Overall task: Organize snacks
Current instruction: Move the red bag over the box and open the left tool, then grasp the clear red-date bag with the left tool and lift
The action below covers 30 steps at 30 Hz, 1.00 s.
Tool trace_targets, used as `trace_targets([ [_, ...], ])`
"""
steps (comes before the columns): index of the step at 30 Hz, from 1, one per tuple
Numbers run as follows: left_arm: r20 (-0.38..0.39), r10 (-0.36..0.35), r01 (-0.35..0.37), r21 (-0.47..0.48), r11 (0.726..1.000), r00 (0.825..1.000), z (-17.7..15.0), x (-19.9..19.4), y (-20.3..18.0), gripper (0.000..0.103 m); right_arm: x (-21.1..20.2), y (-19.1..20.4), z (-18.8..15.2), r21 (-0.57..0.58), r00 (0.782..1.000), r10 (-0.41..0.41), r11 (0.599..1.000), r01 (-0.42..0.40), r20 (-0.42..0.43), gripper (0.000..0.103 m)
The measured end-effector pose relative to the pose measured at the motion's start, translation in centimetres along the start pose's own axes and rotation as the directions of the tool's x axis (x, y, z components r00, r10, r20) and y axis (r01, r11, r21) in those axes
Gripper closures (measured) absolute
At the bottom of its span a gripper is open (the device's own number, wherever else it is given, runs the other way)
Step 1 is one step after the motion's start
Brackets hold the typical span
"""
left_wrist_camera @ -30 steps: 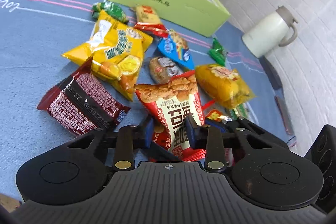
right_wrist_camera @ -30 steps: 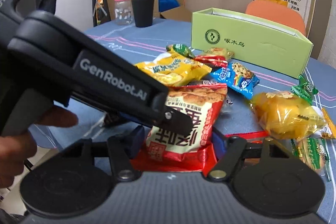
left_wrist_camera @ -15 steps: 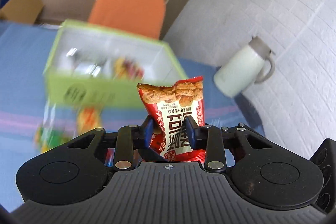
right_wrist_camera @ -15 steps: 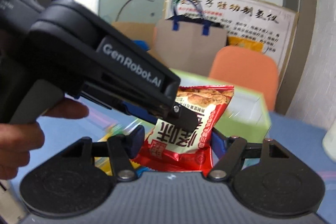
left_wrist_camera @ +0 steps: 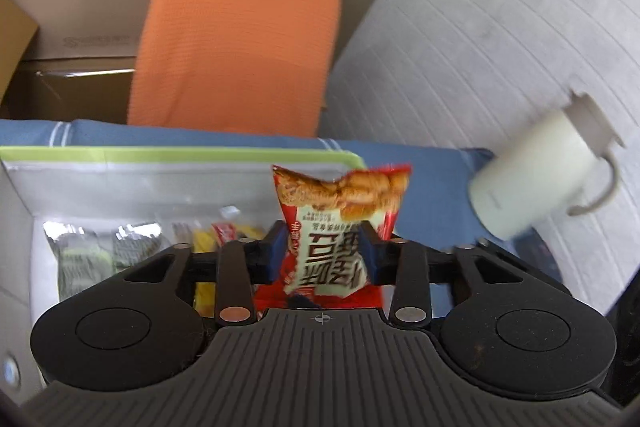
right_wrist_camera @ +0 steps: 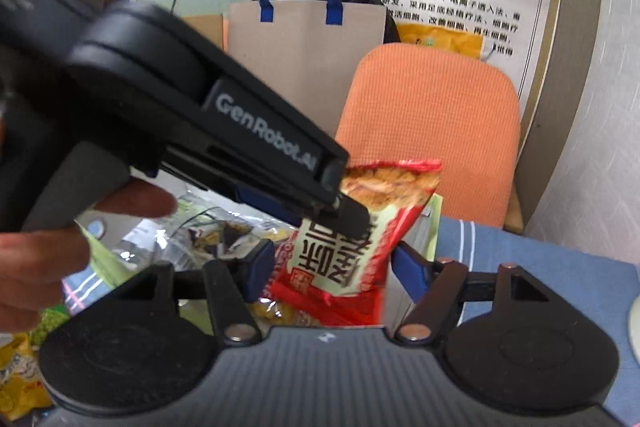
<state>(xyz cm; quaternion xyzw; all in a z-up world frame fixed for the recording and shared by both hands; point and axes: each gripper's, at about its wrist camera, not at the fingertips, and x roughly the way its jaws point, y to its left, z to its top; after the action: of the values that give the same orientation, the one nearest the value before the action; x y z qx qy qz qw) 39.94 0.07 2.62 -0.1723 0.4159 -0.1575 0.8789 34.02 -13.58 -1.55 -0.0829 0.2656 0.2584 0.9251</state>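
My left gripper [left_wrist_camera: 325, 247] is shut on a red snack bag [left_wrist_camera: 340, 227] printed with fried pieces and holds it upright over the open green box [left_wrist_camera: 180, 157]. Several packets [left_wrist_camera: 88, 251] lie inside the box. In the right wrist view the same red bag [right_wrist_camera: 360, 239] sits between my right gripper's [right_wrist_camera: 332, 267] spread blue fingertips [right_wrist_camera: 260, 263], which stand apart from its sides. The left gripper's black body [right_wrist_camera: 224, 131] crosses that view and clamps the bag from the left.
A white kettle [left_wrist_camera: 540, 179] stands on the blue tablecloth [left_wrist_camera: 432, 179] right of the box. An orange chair [left_wrist_camera: 240, 39] is behind the table. Loose yellow and green snacks [right_wrist_camera: 24, 359] lie at the lower left of the right wrist view.
The red bag was lifted off the table's snack pile and carried forward over the open green box. Both grippers moved with it; the right jaws stayed open.
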Motion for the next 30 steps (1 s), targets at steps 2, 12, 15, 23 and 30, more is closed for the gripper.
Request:
trace_targets([
  [2, 0.017, -0.002, 0.002, -0.024, 1.0, 1.0, 0.2, -0.3, 0.9, 0.058, -0.7, -0.6, 0.0, 0.022, 0.999, -0.003, 1.0, 0.002, 0.036, 0.019],
  [12, 0.162, -0.018, 0.015, 0.022, 1.0, 0.987, -2.8, -9.4, 0.9, 0.044, -9.1, 0.1, -0.4, 0.096, 0.985, -0.049, 0.995, 0.033, 0.164, 0.01],
  [15, 0.187, -0.038, 0.028, 0.056, 0.998, 0.982, -5.9, -12.8, 0.1, 0.038, -12.0, 1.5, -1.5, 0.1, 0.985, -0.052, 0.994, 0.036, 0.163, 0.01],
  [23, 0.182, -0.056, 0.042, 0.083, 0.996, 0.982, -17.4, -19.3, -0.4, 0.034, -20.2, 7.7, -10.2, 0.103, 0.99, -0.058, 0.994, 0.045, 0.132, 0.01],
  [30, 0.061, -0.059, 0.062, -0.043, 0.997, 0.996, -28.0, -20.0, 1.6, 0.034, -22.5, 13.8, -19.8, 0.185, 0.998, 0.034, 0.982, -0.025, -0.044, 0.01],
])
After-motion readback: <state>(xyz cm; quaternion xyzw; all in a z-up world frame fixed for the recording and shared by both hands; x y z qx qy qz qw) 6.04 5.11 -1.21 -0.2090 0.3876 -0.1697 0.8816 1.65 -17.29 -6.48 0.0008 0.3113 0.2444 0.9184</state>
